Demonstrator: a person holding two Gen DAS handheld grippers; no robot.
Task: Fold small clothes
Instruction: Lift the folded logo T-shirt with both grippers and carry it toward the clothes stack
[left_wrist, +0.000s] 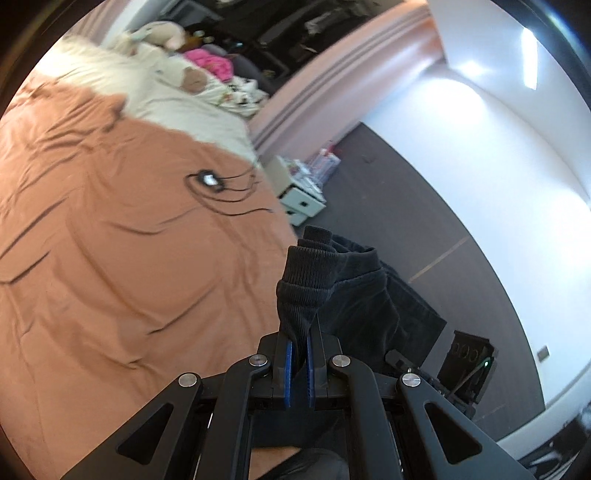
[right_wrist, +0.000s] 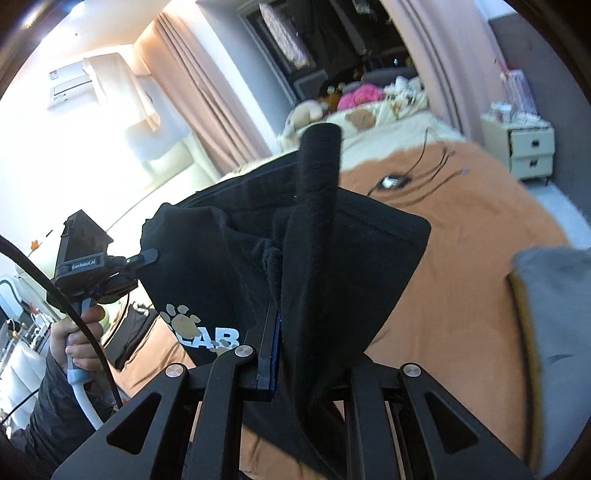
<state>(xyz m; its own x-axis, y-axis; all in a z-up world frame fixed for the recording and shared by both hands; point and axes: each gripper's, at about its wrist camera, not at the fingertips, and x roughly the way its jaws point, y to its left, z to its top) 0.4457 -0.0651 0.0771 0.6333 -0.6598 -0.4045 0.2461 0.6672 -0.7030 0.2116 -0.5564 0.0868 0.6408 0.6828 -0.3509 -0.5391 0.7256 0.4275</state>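
Left gripper (left_wrist: 300, 350) pinches a ribbed cuff of the black garment (left_wrist: 343, 291); right gripper (right_wrist: 291, 332) is clamped on another edge, cloth draping over its jaws. The garment hangs between them above the bed (left_wrist: 129, 240). Soft, light, limp fleece; hems and cuffs look the surest holds

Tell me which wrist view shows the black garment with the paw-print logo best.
The right wrist view: the black garment hangs spread across it, white paw print and lettering visible, pinched by the right gripper and the left gripper. The left wrist view shows only bunched ribbed fabric in its jaws, no logo.
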